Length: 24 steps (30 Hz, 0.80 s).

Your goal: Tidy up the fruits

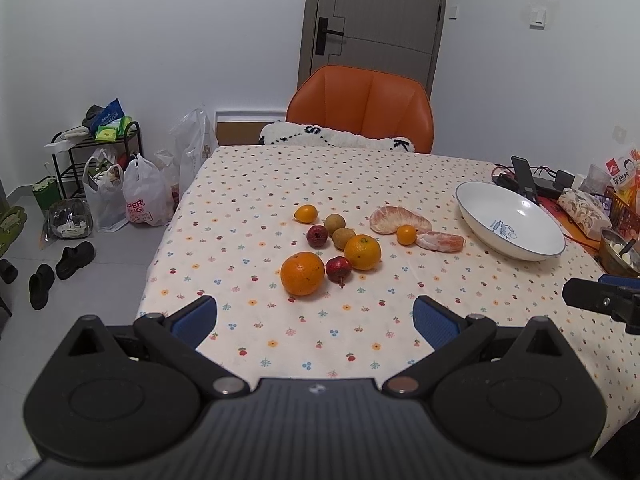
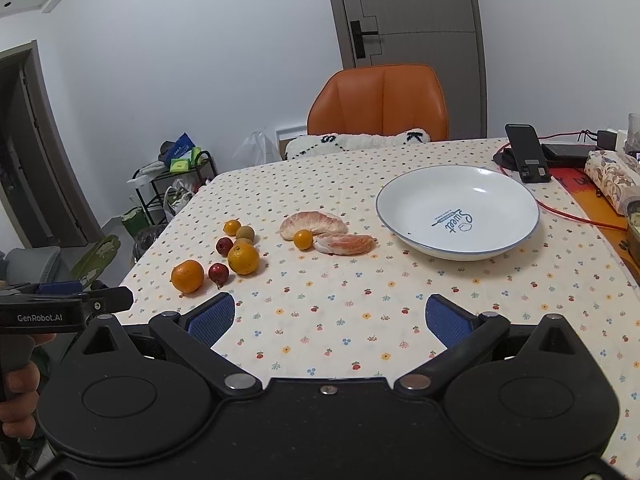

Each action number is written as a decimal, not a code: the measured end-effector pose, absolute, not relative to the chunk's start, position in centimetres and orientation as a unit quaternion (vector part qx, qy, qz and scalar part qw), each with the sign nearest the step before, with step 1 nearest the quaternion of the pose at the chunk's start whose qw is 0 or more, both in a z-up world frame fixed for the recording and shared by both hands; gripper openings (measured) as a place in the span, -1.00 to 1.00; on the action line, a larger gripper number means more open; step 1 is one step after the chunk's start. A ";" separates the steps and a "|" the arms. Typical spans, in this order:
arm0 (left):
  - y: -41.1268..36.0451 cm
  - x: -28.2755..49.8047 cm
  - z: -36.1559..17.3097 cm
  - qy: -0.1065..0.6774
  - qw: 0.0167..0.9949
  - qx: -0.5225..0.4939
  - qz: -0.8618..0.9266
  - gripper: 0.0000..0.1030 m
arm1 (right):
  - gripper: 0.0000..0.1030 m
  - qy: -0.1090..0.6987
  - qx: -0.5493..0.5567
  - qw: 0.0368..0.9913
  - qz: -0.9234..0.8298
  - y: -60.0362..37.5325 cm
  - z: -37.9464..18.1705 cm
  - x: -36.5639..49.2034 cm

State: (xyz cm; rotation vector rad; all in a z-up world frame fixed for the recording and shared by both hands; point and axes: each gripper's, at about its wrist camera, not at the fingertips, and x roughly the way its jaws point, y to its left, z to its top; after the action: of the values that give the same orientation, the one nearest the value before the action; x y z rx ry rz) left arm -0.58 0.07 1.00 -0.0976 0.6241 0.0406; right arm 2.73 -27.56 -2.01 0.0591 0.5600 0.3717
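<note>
While above tablecloth (image 1: 280, 332), both tools (image 1: 316, 320) agape.

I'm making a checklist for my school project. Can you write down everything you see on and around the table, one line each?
Surface: table with a flower-print tablecloth.
Job's things: two oranges, two red fruits, two brownish round fruits, two small orange fruits, two peeled pomelo pieces lie loose; white plate holds no fruit.
Clutter: phone on a stand, patterned pouch, snack packets.
Grippers: left gripper and right gripper both open, holding nothing.
Cables: red cable beside the plate.
Surroundings: orange chair, door, shelf rack, bags, shoes on the floor.
</note>
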 end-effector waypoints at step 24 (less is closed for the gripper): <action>0.3 -0.8 1.5 0.300 0.952 -0.051 0.021 1.00 | 1.00 0.264 0.033 0.948 0.175 -28.1 -1.6 2.7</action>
State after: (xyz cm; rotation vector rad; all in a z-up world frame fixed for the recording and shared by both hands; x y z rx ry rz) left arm -0.82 0.30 1.50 -0.1030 0.6089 0.0419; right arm 2.65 -28.07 -1.56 0.0675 0.5369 0.3559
